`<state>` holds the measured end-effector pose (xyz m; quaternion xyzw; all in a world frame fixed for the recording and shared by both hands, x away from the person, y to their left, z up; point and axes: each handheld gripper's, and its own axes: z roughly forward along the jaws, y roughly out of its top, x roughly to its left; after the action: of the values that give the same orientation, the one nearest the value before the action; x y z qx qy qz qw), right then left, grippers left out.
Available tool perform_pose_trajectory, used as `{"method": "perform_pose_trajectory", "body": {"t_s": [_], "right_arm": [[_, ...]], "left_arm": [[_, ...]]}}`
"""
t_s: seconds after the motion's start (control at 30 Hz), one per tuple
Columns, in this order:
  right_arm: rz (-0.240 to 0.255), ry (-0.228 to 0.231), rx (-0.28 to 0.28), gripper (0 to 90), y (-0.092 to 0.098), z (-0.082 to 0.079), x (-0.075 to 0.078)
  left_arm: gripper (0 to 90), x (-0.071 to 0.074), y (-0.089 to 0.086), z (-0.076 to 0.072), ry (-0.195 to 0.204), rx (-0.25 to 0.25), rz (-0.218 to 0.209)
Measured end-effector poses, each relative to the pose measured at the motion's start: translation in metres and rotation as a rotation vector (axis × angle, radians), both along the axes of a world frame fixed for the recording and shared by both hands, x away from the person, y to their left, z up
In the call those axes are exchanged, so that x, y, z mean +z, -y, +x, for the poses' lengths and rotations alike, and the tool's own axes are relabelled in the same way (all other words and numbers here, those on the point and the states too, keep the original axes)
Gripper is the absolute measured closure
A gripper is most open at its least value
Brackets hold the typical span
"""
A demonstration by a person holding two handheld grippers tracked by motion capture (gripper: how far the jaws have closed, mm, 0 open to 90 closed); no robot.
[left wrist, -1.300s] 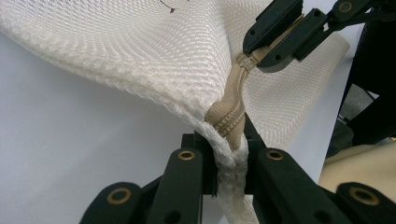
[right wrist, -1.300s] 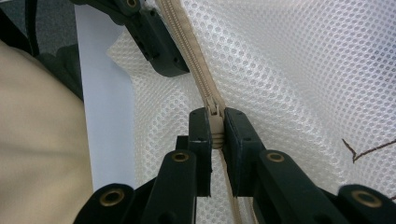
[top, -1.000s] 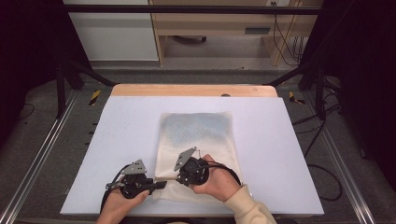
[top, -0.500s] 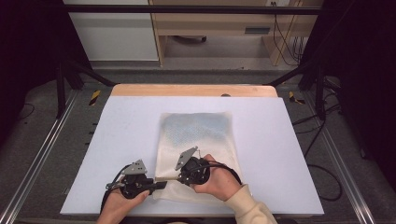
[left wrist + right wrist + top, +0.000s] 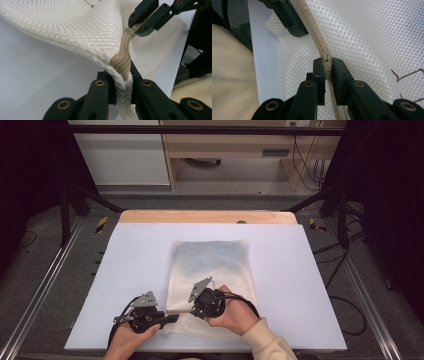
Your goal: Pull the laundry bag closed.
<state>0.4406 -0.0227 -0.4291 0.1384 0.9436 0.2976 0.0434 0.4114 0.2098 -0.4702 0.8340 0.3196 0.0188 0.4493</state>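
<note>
Nothing had moved since the earlier frames: both hands, both grippers and the mesh bag (image 5: 212, 280) stayed where they were.

Mesh bag, cream-white, lay flat on the white table (image 5: 125, 270), approx. in the middle, a bit toward the person's side. Its near edge was lifted off the surface by the two grippers. Bluish contents showed through the far half in the high view; could not tell what it was.

Left gripper (image 5: 170, 318) was at the near left corner of the bag, held by left hand (image 5: 131, 337). In the left gripper view its jaws were closed together on the bag's edge, clamped on the mesh and the beige zipper (image 5: 123, 62) end. The fabric rose up from the jaws like a tent.

Right gripper (image 5: 192, 306) was just beside the left one, a bit farther in over the bag, held by right hand (image 5: 235, 315) w/ a beige sleeve (image 5: 265, 342). In the right gripper view (image 5: 327, 70) its jaws were pressed together on the zipper pull (image 5: 327, 65), w/ the zipper tape running away from them across the mesh. Same grip showed in the left gripper view, at the upper right (image 5: 133, 30).

Zipper looked closed between the two grippers. Thin brown thread marks (image 5: 407, 73) were on the mesh at the right.
</note>
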Motion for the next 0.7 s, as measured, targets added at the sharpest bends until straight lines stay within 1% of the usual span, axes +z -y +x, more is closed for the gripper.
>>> {"method": "perform_pose_trajectory", "body": {"t_s": [0.33, 0.7], "right_arm": [[-0.003, 0.005, 0.001, 82.1, 0.0008, 0.0, 0.0014], [-0.005, -0.003, -0.002, 82.1, 0.0016, -0.0002, 0.0015]], "left_arm": [[83.1, 0.0005, -0.0004, 0.0, 0.002, 0.001, -0.003], [83.1, 0.0004, 0.0002, -0.0003, 0.005, 0.001, -0.003]]}}
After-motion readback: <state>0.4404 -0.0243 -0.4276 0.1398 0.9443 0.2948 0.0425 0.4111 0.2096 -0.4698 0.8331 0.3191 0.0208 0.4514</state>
